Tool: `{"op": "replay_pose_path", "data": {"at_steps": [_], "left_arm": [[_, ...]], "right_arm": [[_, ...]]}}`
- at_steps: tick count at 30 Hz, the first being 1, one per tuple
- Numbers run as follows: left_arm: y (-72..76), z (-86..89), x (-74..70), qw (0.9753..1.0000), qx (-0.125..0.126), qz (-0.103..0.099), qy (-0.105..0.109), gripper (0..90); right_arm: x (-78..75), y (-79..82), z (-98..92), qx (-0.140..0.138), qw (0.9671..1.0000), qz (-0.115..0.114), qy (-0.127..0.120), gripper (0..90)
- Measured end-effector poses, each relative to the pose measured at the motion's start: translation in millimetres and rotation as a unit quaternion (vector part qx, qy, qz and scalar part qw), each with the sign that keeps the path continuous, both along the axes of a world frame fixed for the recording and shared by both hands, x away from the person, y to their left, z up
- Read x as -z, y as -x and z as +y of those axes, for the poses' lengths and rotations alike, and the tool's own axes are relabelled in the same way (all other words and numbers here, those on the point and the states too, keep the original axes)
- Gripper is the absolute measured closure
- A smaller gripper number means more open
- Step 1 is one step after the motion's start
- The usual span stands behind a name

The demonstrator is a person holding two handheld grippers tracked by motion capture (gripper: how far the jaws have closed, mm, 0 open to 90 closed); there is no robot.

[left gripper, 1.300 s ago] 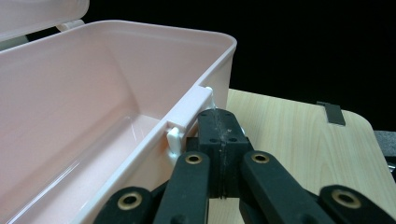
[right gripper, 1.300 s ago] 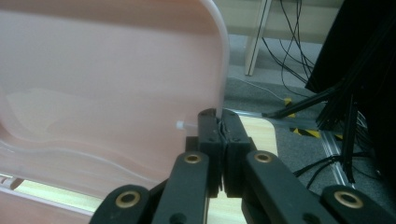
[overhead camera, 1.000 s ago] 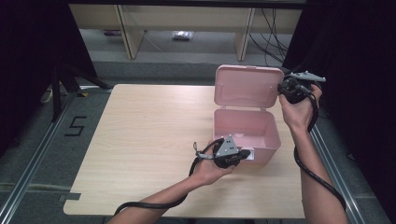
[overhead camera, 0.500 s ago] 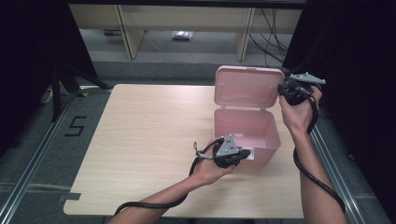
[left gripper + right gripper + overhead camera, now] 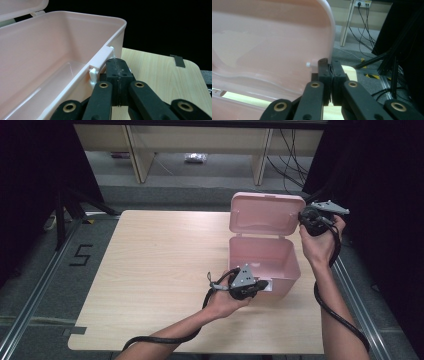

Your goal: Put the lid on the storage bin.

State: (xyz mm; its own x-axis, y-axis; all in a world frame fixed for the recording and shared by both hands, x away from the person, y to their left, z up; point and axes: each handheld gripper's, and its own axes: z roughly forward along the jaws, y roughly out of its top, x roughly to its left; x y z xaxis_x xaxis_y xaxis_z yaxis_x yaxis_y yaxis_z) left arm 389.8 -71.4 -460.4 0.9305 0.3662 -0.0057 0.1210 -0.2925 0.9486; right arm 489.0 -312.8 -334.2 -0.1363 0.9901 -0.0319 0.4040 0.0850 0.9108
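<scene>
A: Box (image 5: 262,257), pink plastic, sits toward the right side of the table (image 5: 150,270) in the high view; its long axis runs left to right across the table, its mouth faces up, and its lid (image 5: 266,214) stands upright at the far edge, inner face toward the person.

B: And the grippers there?

A: Left gripper (image 5: 261,284) sits at the near wall of the box; right gripper (image 5: 302,217) is up at the lid's right edge.

B: What does the left gripper view add?

A: Jaws pressed together just below a small latch tab (image 5: 102,58) on the box rim, touching it; whether anything is pinched between them I cannot tell; the box (image 5: 50,62) inside looks bare, nothing on the part of its floor that shows.

B: And the right gripper view?

A: Jaws clamped on the edge of the lid (image 5: 269,45), beside a small white peg (image 5: 308,64); cables (image 5: 364,22) lie on the floor behind.
</scene>
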Motion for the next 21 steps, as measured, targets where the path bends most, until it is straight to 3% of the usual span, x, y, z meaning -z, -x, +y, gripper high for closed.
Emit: {"op": "replay_pose_path", "data": {"at_steps": [4,6,15,16,21], "left_arm": [[0.4,0.0,0.2,1.0000,0.000,0.005,0.000,89.9],[-0.1,0.0,0.0,1.0000,0.000,0.000,0.000,89.9],[-0.2,0.2,-0.3,1.0000,0.000,0.001,-0.001,89.9],[-0.2,0.2,-0.3,1.0000,0.000,0.001,-0.001,89.9],[-0.3,0.1,-0.5,1.0000,0.001,0.001,-0.002,89.9]], "right_arm": [[-0.1,1.3,-2.0,-0.007,0.9998,-0.005,0.015,89.8],[0.6,2.8,-0.4,-0.002,1.0000,-0.003,0.003,89.8],[2.6,5.6,-1.9,-0.008,0.9997,-0.014,0.017,89.7],[3.1,7.0,-0.6,-0.002,0.9999,-0.013,0.008,89.7],[3.5,9.5,-0.6,-0.004,0.9998,-0.014,0.011,89.7]]}}
